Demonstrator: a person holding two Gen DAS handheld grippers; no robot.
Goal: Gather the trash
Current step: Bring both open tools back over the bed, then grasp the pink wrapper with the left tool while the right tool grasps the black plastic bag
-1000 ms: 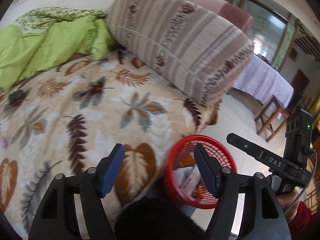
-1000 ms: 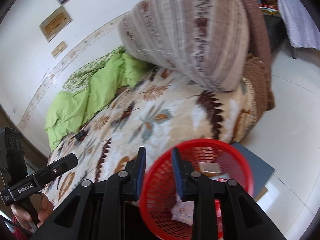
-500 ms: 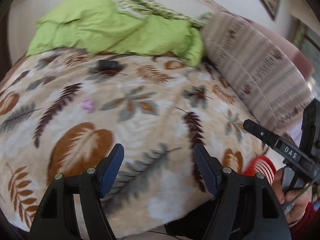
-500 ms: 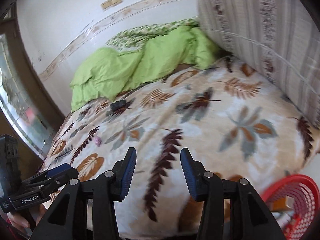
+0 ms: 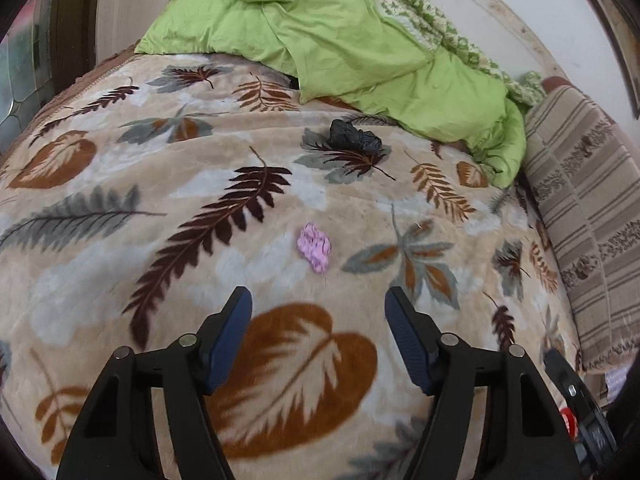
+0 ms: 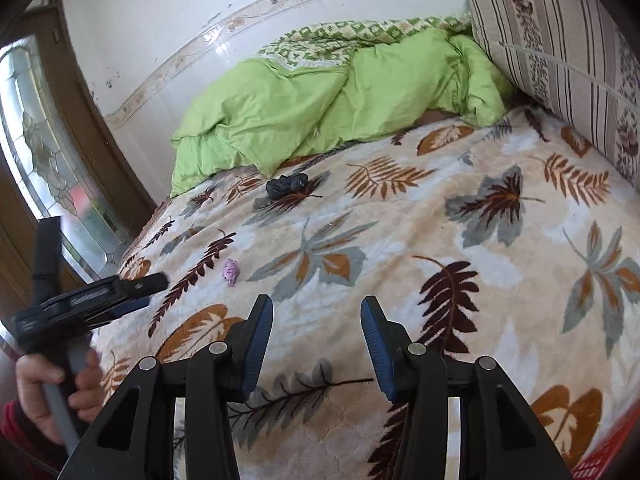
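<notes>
A crumpled pink scrap point(image 5: 315, 246) lies on the leaf-patterned blanket point(image 5: 100, 248), just ahead of my left gripper point(image 5: 319, 304). That gripper's jaws are closing with nothing between them. Farther back, near the green quilt, sits a crumpled black bag point(image 5: 354, 139). In the right wrist view the pink scrap point(image 6: 231, 272) is ahead and to the left, and the black bag point(image 6: 287, 185) is beyond it. My right gripper point(image 6: 317, 312) hovers open and empty over the blanket. A hand holds the left gripper point(image 6: 154, 290) at the left edge, close to the pink scrap.
A bunched green quilt point(image 5: 320, 32) lies along the far side of the bed. A large striped cushion point(image 5: 592, 200) stands at the right. A corner of the red basket point(image 6: 608, 452) shows at the bed's near right edge. A glazed door point(image 6: 40, 152) is left of the bed.
Both grippers have swung left, away from the red basket and over the bed. The right gripper's jaws have opened wider. The pink scrap and black bag have come into close view.
</notes>
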